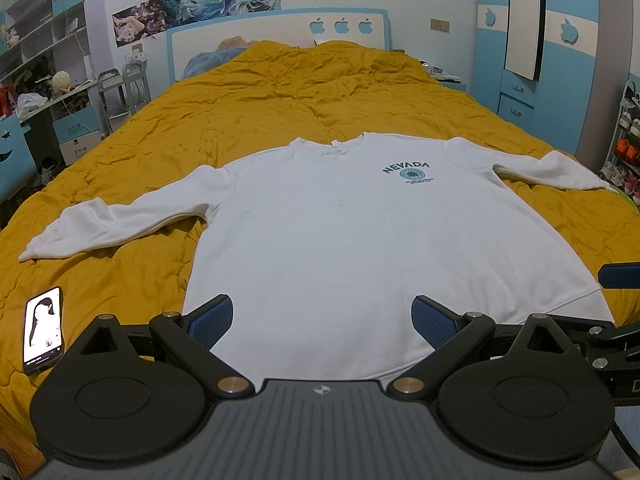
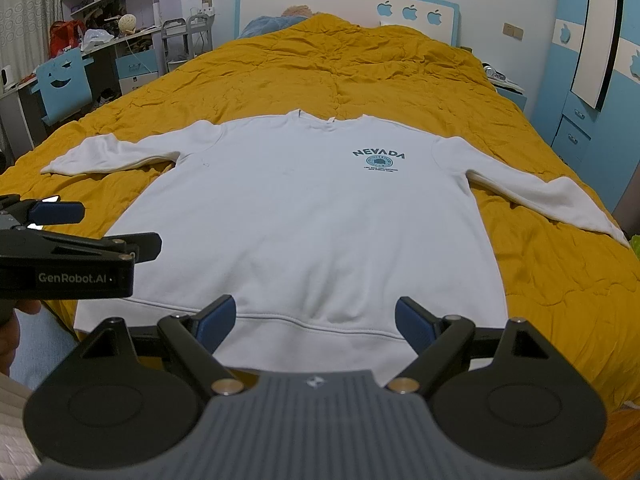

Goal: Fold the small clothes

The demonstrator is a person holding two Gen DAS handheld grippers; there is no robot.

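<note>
flat on the bed (image 1: 260,92) lies a white sweatshirt (image 1: 340,232), sleeves spread.

Bedroom: bed (image 1: 280,92), wardrobe (image 1: 560,60)

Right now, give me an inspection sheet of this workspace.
Surface: wrinkled mustard quilt covering the bed.
Job's things: white sweatshirt lying flat, front up, sleeves spread, unfolded.
Clutter: phone, screen lit, on the quilt beside the hem.
Grippers: left tool open, empty, over the hem; right tool the same.
Cables: nothing seen on the bed.
Surroundings: blue wardrobe, cluttered desk.
</note>
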